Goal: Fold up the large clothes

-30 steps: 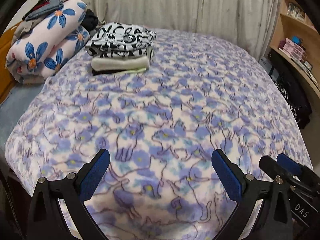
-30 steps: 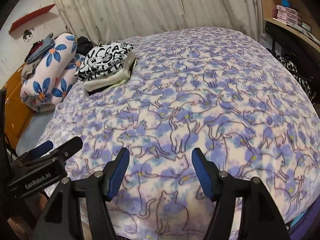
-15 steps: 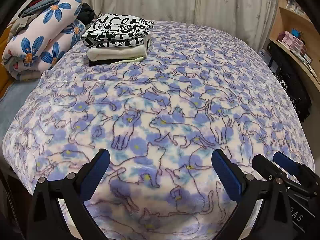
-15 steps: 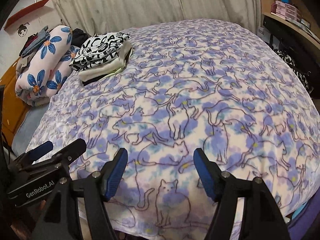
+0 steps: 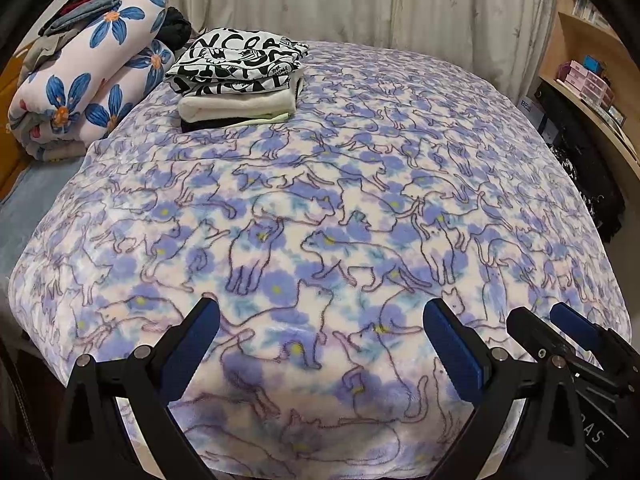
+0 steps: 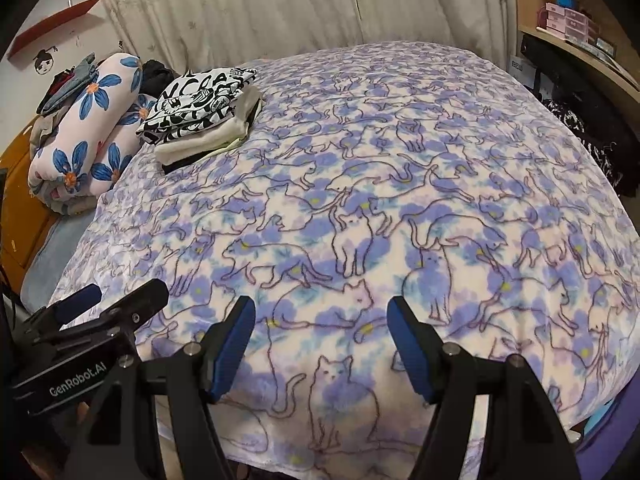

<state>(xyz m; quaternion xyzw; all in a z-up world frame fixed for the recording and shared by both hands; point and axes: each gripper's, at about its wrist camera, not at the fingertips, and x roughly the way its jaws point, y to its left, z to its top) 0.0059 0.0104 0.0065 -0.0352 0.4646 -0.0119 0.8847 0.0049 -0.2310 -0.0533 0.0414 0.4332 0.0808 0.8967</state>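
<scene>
A stack of folded clothes (image 5: pixel 240 88), topped by a black-and-white lettered garment (image 5: pixel 236 62) over cream and dark layers, sits at the far left corner of the bed, on the purple cat-print blanket (image 5: pixel 340 220) that covers the bed. Just beside the stack, to its left, lies a rolled quilt with blue flowers (image 5: pixel 88 84), with loose garments on top. The left claw (image 5: pixel 320 344) hangs over the blanket's near edge, released and holding nothing; the right claw (image 6: pixel 322 340) is beside it, likewise released and empty. Curtains (image 6: pixel 260 4) hang behind the bed, and a wooden shelf (image 5: pixel 588 60) stands to the right.
</scene>
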